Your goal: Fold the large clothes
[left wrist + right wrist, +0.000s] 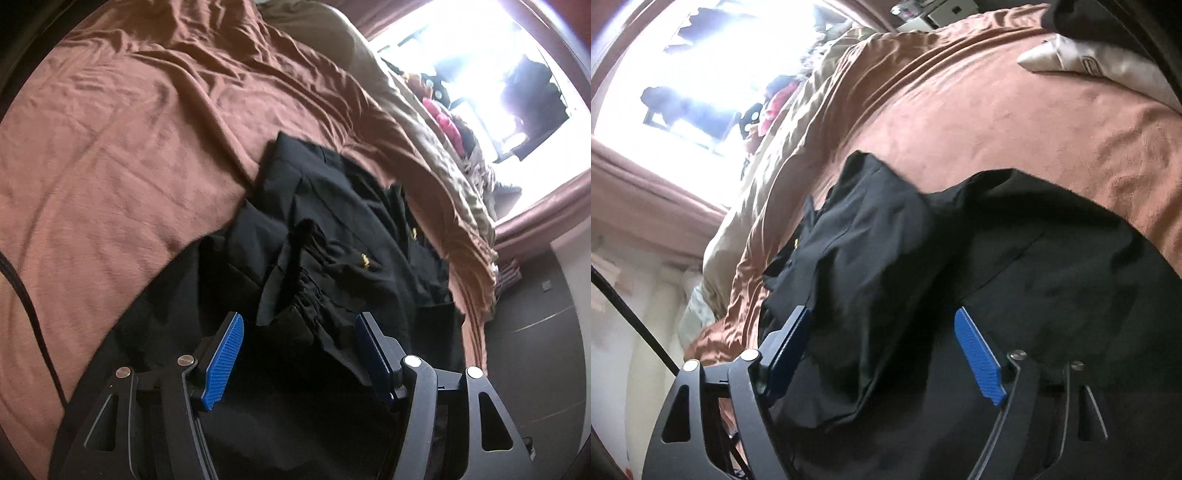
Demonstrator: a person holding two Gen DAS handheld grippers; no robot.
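In the left wrist view, the left gripper (299, 339) sits low in the frame with its jaws spread wide. Its blue ribbed pads (223, 360) stand well apart, and nothing is clamped between them. A black garment (332, 229) lies crumpled on the brown bedspread (122, 147), directly ahead of the gripper. A gathered, elasticated edge of the cloth reaches into the gap between the fingers, though whether it touches either pad cannot be told. Small yellow embroidered marks (365, 261) show on the dark fabric. Beyond the garment a beige blanket (439, 155) is bunched along the far side of the bed, with a bright window (480, 66) behind it. A black cable (26, 295) crosses the bedspread at the left edge.

In the right wrist view, the right gripper (882, 332) is also wide open, one blue pad (979, 358) facing the camera and the other seen edge-on. The black garment (886, 258) is heaped between and ahead of the fingers, a fold of it hanging through the gap, but the jaws are not closed on it. The brown bedspread (960, 122) stretches beyond. A pale pillow (1089, 66) lies at the upper right, and the window (683, 55) glares at the upper left.
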